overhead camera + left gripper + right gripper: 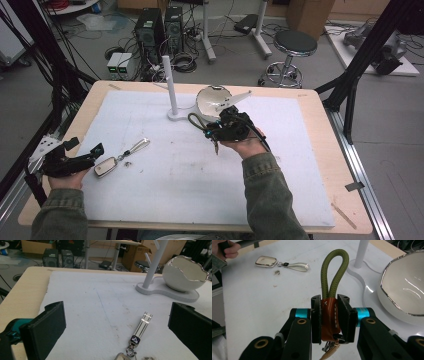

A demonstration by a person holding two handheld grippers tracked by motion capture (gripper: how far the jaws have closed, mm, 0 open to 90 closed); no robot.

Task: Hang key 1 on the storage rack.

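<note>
My right gripper (329,305) is shut on the brown leather tab of a keychain (329,316). Its olive rope loop (335,271) sticks out past the jaws and small keys hang below. From above, that gripper (212,131) hovers over the white mat just in front of the egg-shaped bowl (212,99). A silver key fob with a metal strap (116,160) lies on the mat at the left. My left gripper (84,147) rests beside it, open. Along its own jaws, the left gripper (117,313) has the strap (141,325) lying between and ahead of the wide-apart jaws, untouched.
A white stand with an upright pegged post (170,85) and the white bowl (183,273) share one base at the back of the mat (190,175). The wooden table edge (350,210) frames the mat. A stool (294,45) and computers stand on the floor beyond.
</note>
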